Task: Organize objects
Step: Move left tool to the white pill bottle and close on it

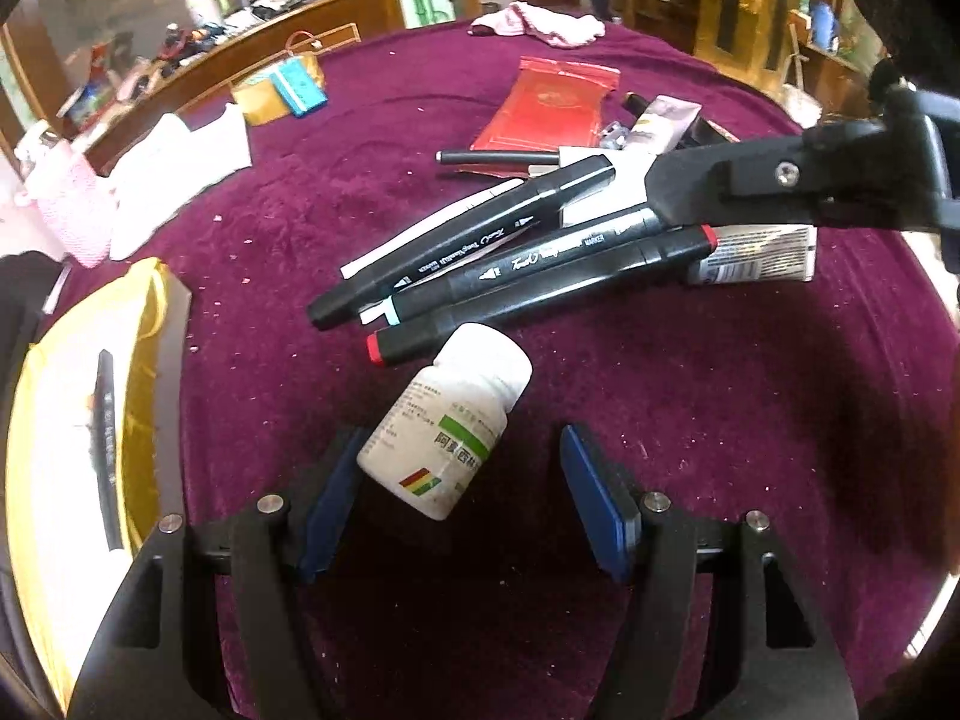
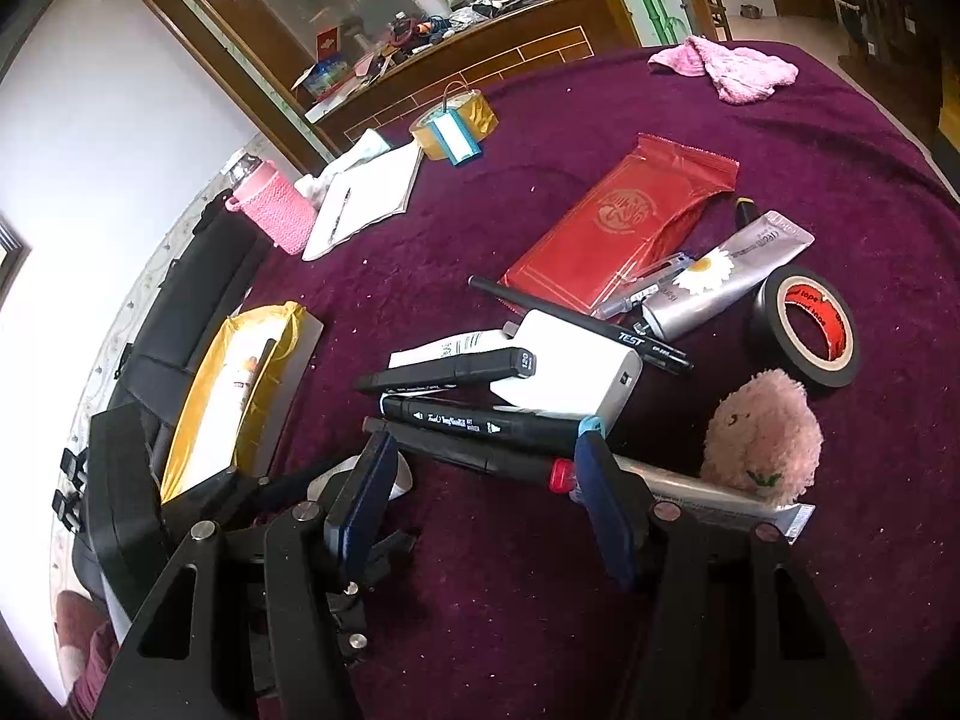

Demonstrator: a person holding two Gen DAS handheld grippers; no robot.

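A white pill bottle [image 1: 447, 420] lies tilted on the purple tablecloth between the fingers of my open left gripper [image 1: 465, 492]; its base touches the left pad. Three black markers [image 1: 510, 264] lie in a pile just beyond it. My right gripper [image 2: 486, 480] is open and straddles the red-capped marker [image 2: 480, 456] of the same pile [image 2: 474, 414]; it shows as a black arm in the left wrist view [image 1: 780, 186]. A white power bank [image 2: 570, 372] lies under the markers.
A yellow-lined box [image 1: 78, 420] with a pen inside sits at the left [image 2: 228, 402]. A red packet [image 2: 618, 228], silver tube [image 2: 720, 276], black tape roll [image 2: 807, 327], pink plush ball [image 2: 762, 432], pink cloth [image 2: 732, 69], notepad [image 2: 366, 198], pink bottle [image 2: 276, 210] lie around.
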